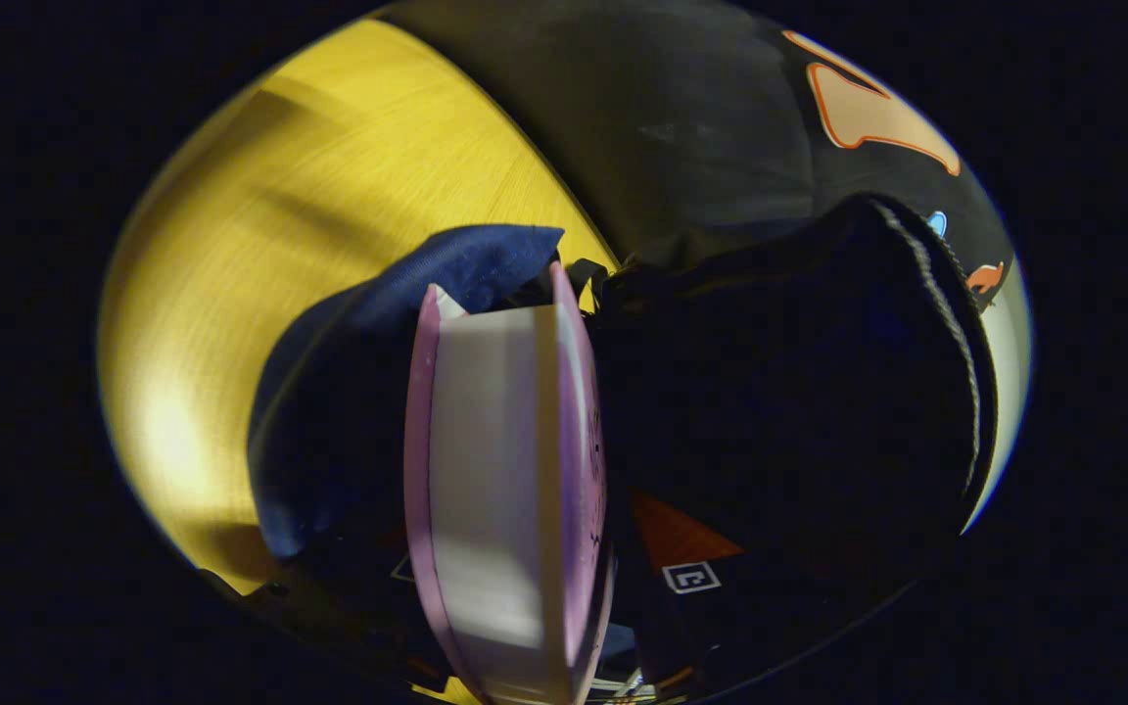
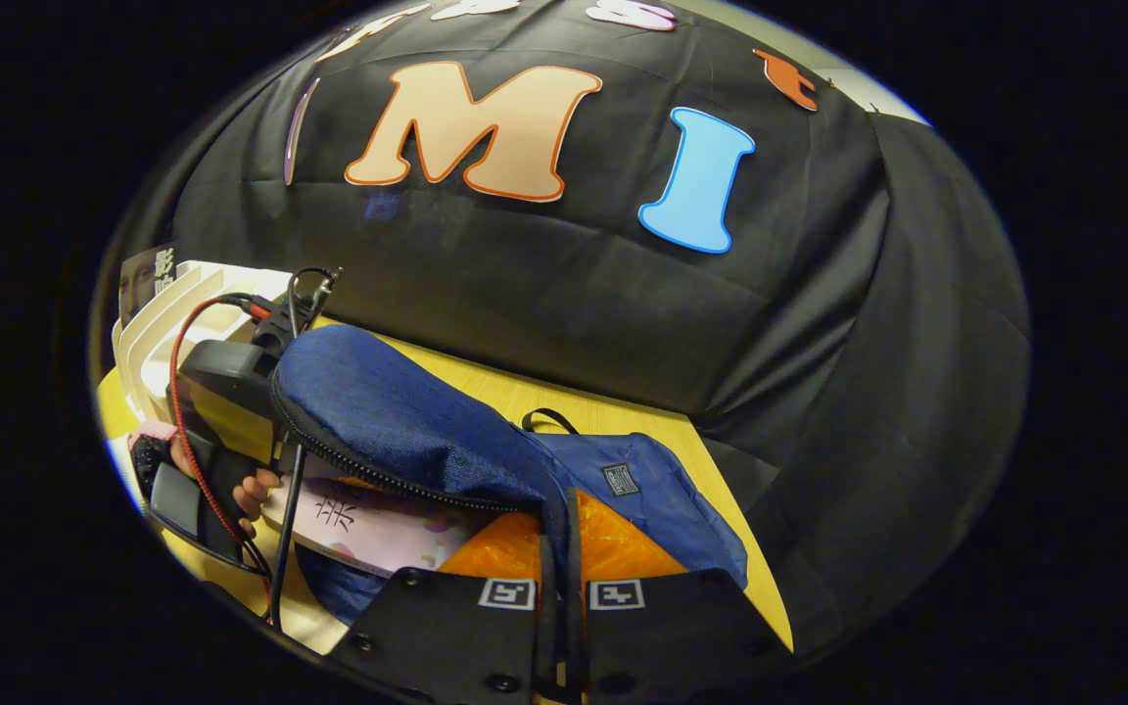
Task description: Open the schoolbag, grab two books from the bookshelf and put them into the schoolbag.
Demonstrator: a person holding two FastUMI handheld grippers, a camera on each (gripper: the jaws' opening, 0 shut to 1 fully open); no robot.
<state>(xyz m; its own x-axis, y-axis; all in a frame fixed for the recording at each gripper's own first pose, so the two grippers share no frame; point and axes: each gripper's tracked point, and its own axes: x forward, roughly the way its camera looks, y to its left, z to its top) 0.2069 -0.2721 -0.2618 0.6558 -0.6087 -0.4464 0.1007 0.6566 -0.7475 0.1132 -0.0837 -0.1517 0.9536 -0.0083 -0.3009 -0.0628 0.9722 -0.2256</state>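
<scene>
Left gripper (image 1: 510, 676): jaws closed on a pink-covered book (image 1: 510, 470), held on edge with its page block facing the camera, its far end entering the open blue schoolbag (image 1: 486, 259). Right gripper (image 2: 564, 627): jaws drawn narrow on a dark strap (image 2: 564, 548) of the schoolbag (image 2: 407, 421), lifting the flap. In the right gripper view the book (image 2: 368, 524) lies partly inside the bag mouth, beside the orange lining (image 2: 525, 553); the left gripper (image 2: 221, 411) and a hand (image 2: 251, 494) sit at the bag's opening. The white bookshelf (image 2: 167, 323) stands behind on the yellow desk (image 2: 535, 397).
</scene>
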